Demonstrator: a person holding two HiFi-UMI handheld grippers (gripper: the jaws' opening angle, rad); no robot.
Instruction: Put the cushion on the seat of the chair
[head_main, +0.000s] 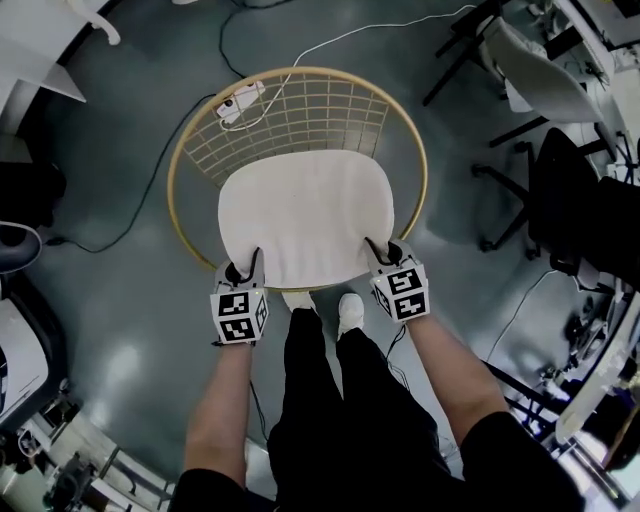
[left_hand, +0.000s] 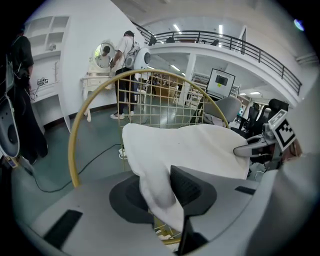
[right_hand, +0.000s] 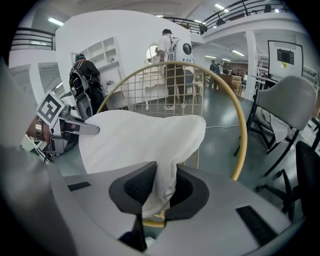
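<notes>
I hold the white oval fabric cushion (head_main: 305, 215) by its near edge, left tongs (head_main: 244, 268) clamped on the left corner, right tongs (head_main: 381, 252) on the right. It spreads away from me over the round gold wire chair (head_main: 176, 170), long axis left-right, both hands equally near.
</notes>
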